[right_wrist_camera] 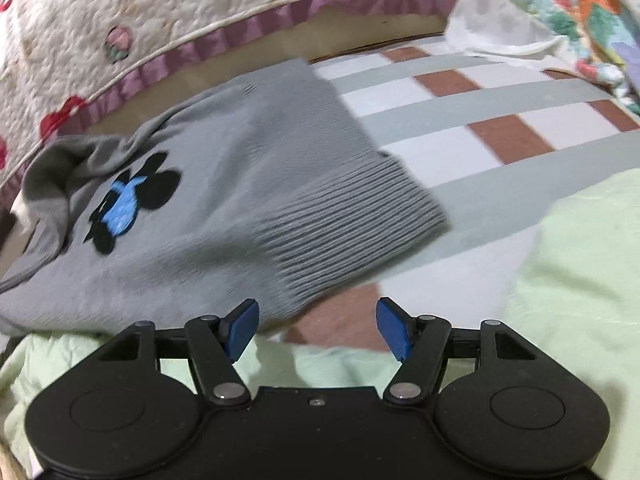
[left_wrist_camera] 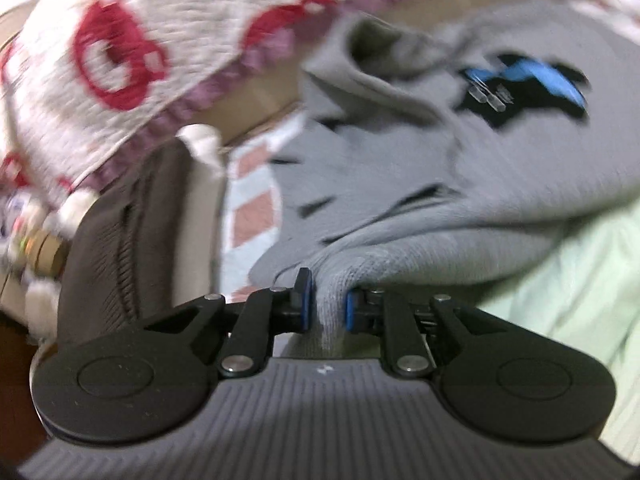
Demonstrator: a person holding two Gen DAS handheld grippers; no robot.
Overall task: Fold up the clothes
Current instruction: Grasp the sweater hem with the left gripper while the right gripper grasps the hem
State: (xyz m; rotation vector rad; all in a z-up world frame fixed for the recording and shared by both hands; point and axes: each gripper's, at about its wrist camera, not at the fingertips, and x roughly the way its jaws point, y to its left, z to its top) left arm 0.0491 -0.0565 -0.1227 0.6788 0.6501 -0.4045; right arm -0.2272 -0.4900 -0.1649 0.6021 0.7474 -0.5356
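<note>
Left wrist view: While its blue pads pinch a fold of the grey knitted sweater with a black-and-blue motif (left_wrist_camera: 460,184), the left hand-held gripper (left_wrist_camera: 328,306) holds the fabric, probably to carry it over for a fold; the picture is blurred.
Right wrist view: the right hand-held gripper (right_wrist_camera: 318,330) stands wide and holds nothing, just beside the sweater's ribbed hem (right_wrist_camera: 344,216), likely ready to take it.
Surface: a bed with a grey, white and brown checked sheet (right_wrist_camera: 480,120) and a pale green cloth (right_wrist_camera: 580,272).
Room: a cream quilt with red prints and purple trim (right_wrist_camera: 160,20) lies behind.
</note>
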